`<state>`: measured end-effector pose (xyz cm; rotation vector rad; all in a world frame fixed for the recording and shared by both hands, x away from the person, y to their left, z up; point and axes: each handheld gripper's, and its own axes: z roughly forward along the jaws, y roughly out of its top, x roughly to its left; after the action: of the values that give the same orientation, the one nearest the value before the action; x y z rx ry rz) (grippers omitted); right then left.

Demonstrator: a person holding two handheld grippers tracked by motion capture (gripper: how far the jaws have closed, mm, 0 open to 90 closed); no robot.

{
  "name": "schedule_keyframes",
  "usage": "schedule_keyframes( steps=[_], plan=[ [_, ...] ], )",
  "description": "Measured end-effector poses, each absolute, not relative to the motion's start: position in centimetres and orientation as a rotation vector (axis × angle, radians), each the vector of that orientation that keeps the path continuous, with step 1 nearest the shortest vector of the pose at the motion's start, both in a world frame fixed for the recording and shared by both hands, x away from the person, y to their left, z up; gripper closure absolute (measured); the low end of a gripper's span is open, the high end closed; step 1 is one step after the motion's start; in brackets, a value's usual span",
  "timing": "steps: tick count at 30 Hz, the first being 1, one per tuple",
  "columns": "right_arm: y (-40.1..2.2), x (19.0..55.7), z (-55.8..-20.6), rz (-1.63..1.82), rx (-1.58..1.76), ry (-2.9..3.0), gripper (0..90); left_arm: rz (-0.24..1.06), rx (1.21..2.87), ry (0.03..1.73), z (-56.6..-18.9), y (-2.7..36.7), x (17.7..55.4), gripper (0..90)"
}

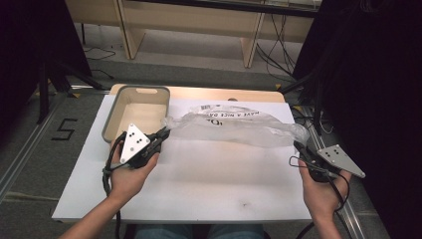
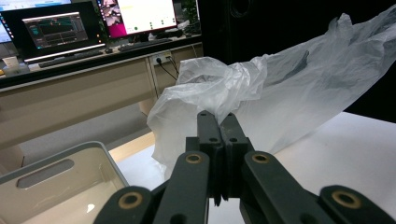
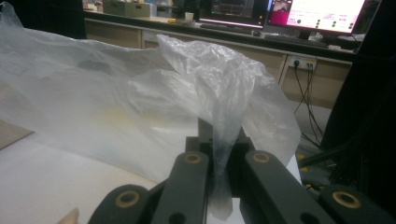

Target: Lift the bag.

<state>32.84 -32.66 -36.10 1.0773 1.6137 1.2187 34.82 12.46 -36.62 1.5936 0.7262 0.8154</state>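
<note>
Between left gripper point(image 1: 164, 133) and right gripper point(image 1: 297, 146), plastic bag point(image 1: 234, 127) stretched, both ends clamped

My table point(image 1: 209, 189) is topped with a white sheet, with bare wood showing along its far edge. A grey bin point(image 1: 112, 117) sits at the far left corner, and a clear plastic bag point(image 1: 234, 127) stretches across the far half, toward the right edge.

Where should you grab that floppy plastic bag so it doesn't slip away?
Grab the plastic bag by its bunched ends, one from each side. The film is thin and limp, so gathered corners give the jaws something thick to pinch. The left gripper and the right gripper each clamp an end that way.
</note>
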Motion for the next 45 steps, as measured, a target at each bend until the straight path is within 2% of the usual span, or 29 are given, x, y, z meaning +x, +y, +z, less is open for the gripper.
schedule_keyframes(
  steps=[26, 45],
  plan=[
    [-32.8, 32.9, -34.4, 1.248, 1.06, 1.555, 89.9, 0.85, 1.49, 0.662, -32.8, 12.0, 34.8, 89.4],
    [-32.6, 33.4, -33.1, 1.274, 1.042, 1.507, 89.9, 0.868, 1.462, 0.664, -31.7, 11.6, 36.3, 89.4]
  ],
)
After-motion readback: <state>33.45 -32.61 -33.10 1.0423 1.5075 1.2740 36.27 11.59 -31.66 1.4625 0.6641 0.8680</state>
